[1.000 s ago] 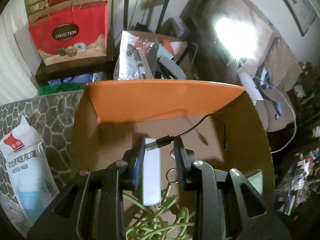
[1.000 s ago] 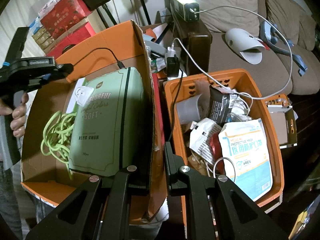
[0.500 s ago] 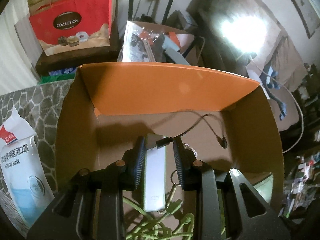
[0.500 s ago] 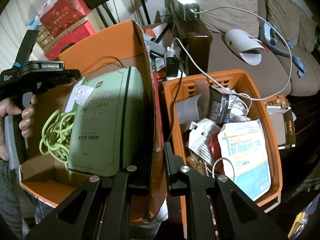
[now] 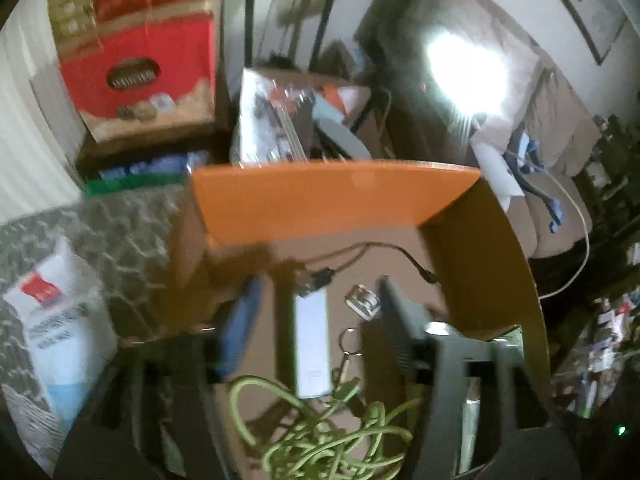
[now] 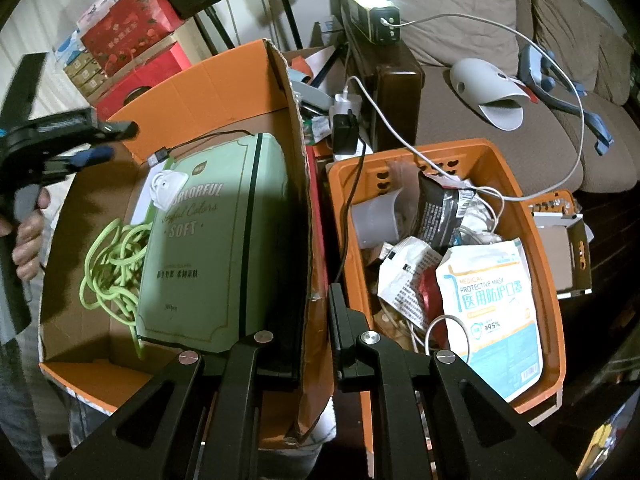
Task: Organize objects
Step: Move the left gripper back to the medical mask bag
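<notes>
- My left gripper (image 5: 316, 312) is opening its jaws; the white power bank (image 5: 311, 348) lies between the pads but free of them, flat on the cardboard box (image 5: 336, 200) floor.
- Lift straight out, so neither pad nudges it.
- Its black cable (image 5: 384, 250) runs off toward one o'clock, a keyring (image 5: 350, 338) sits at three, the green cord (image 5: 320, 436) at six; I should clear all three.
- My right gripper (image 6: 320, 344) is clenched on the box's right wall (image 6: 304, 208), steadying it.

Both grippers are black angular plastic with silver screws; the left gripper (image 5: 316, 312) has blue pads (image 5: 240, 320).
</notes>
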A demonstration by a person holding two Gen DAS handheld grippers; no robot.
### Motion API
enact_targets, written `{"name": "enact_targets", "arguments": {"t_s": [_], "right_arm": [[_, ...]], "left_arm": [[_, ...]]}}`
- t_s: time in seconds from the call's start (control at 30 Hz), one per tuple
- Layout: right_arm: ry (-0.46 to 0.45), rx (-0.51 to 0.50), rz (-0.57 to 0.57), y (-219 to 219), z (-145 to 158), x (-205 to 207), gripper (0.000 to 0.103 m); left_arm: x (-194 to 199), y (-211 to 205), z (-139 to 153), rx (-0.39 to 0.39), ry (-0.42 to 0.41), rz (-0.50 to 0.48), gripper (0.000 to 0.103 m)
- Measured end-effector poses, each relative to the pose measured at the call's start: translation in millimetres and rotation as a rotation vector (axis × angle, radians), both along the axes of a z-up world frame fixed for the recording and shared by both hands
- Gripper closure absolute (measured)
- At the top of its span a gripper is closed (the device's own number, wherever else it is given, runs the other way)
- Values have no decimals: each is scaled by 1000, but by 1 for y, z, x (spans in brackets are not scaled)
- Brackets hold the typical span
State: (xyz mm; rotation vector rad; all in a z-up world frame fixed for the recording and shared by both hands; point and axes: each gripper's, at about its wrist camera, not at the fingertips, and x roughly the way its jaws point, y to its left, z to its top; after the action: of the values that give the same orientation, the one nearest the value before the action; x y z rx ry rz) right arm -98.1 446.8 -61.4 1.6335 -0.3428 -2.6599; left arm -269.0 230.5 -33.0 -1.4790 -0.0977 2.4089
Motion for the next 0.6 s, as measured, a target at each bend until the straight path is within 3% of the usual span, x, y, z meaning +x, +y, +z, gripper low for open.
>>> {"name": "enact_targets", "arguments": {"t_s": [0.2,0.47,0.6], "right_arm": [[-1,1,0,0,1,0,92],[-1,5,5,0,1,0,92],[-1,9,3,1,1,0,92]], "left_arm": [[10,-29,27,49,54,2,23],[12,-72,41,34,70,22,20],[12,-93,47,25,86,48,10]]}}
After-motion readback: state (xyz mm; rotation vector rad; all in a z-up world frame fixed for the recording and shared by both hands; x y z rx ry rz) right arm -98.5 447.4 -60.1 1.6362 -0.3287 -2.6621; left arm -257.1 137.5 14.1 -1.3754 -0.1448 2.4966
